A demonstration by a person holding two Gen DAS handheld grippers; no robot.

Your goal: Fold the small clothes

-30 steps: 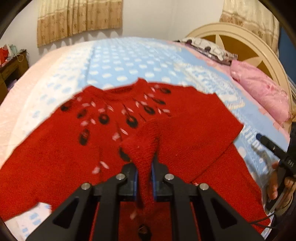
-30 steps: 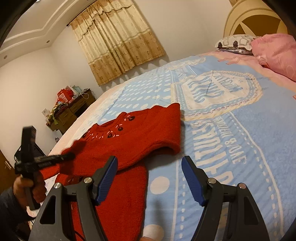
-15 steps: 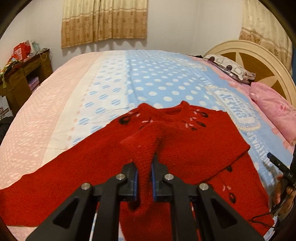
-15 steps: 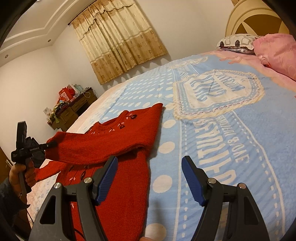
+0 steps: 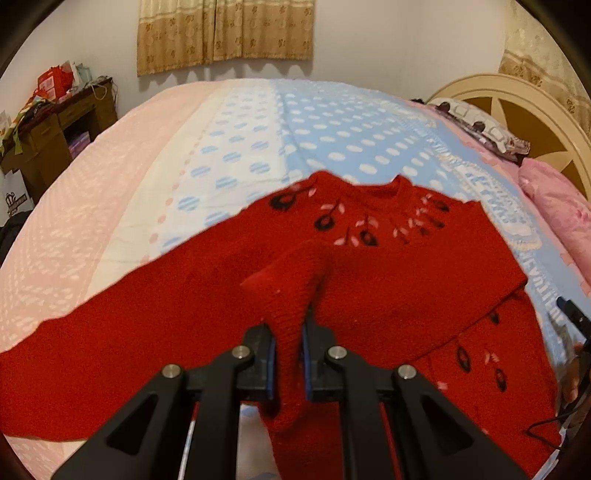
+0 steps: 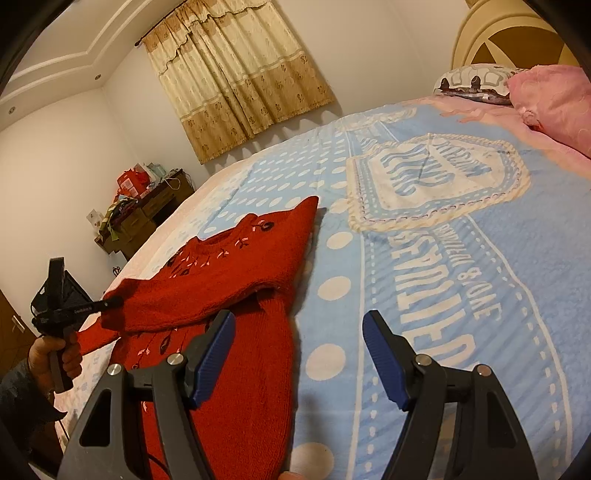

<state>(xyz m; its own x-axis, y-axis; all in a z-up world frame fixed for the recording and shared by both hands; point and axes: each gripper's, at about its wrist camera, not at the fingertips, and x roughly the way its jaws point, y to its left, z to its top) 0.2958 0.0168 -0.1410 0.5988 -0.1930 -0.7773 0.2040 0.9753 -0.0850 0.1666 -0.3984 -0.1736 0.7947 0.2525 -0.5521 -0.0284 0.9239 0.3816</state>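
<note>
A small red knitted sweater with black and pink embroidery lies on the bed, also in the right wrist view. My left gripper is shut on the cuff of its sleeve, which is drawn across the chest and held a little above the bed. In the right wrist view that gripper shows at the far left, with the sleeve stretched across. My right gripper is open and empty, above the sweater's right edge and the bedspread. The other sleeve lies spread to the left.
The bed has a blue, white and pink bedspread. A pink pillow and a patterned pillow lie by the cream headboard. A wooden dresser with clutter stands at the left wall. Curtains hang behind.
My left gripper has carried the sleeve cuff leftward across the sweater, and the sleeve now lies folded over the chest. My right gripper stays open and has barely moved.
</note>
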